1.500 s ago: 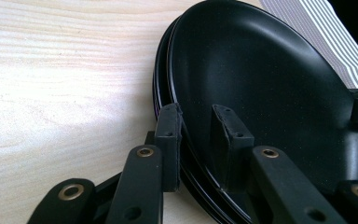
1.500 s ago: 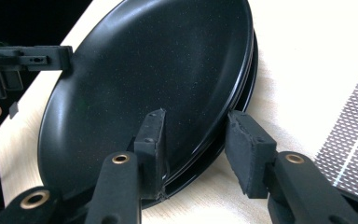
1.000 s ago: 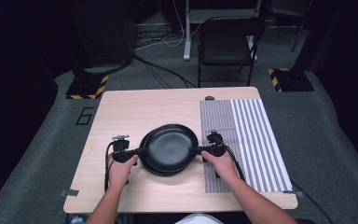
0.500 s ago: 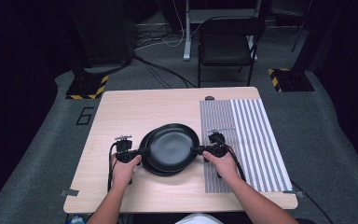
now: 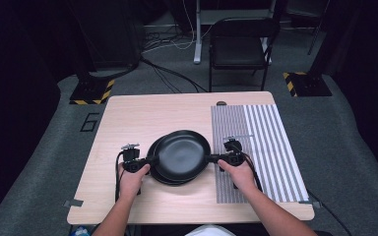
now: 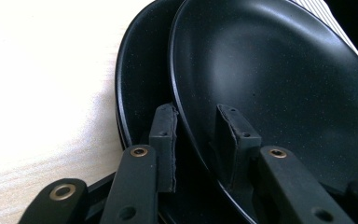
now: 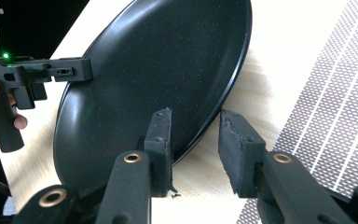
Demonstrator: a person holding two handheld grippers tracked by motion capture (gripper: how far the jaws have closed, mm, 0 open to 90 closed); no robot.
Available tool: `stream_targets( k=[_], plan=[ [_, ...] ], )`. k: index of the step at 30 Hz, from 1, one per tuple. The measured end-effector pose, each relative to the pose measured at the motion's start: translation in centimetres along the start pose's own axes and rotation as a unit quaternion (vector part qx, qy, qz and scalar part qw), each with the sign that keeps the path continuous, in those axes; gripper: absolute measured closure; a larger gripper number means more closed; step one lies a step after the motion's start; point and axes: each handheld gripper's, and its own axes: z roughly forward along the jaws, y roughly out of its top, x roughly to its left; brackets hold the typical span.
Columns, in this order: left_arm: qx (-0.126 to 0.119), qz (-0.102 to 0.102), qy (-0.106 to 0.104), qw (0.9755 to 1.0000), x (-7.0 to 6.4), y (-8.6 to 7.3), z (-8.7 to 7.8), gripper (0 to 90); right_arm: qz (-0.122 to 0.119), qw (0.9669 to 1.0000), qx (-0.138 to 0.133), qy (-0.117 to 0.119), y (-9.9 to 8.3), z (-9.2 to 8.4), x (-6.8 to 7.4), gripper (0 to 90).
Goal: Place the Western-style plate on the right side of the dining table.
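Gripping the top plate (image 5: 182, 155), held between both claws, by its rim with the left claw (image 5: 151, 160), one pad wedged above the bottom plate (image 5: 165, 178). Just closing the right claw (image 5: 211, 158) round the opposite rim, not yet pinching. Lifting now risks tipping, slipping from the left grip, clattering onto the bench (image 5: 142, 118).

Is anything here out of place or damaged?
The top black plate sits shifted right on the lower plate, so the stack is uneven. The hand-held gripper pads look frayed at their edges. Nothing is spilled.
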Motion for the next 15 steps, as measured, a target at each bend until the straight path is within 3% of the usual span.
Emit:
stream_targets(
  k=[4, 8, 15],
  plan=[
    [0.001, -0.006, -0.006, 1.0000, 0.2, 0.0, 0.0, 69.4, 0.013, 0.9999, 0.004, -0.003, 0.3, 0.3, -0.1, 67.8],
    [-0.009, -0.029, -0.013, 0.9995, 0.4, -0.2, 0.0, 69.5, 0.012, 0.9999, 0.004, -0.010, 0.5, 0.7, -0.1, 69.2],
    [-0.012, -0.029, -0.011, 0.9994, 0.3, -0.2, 0.0, 70.1, 0.015, 0.9997, 0.002, -0.019, 1.1, 1.5, -0.2, 71.5]
  ],
)
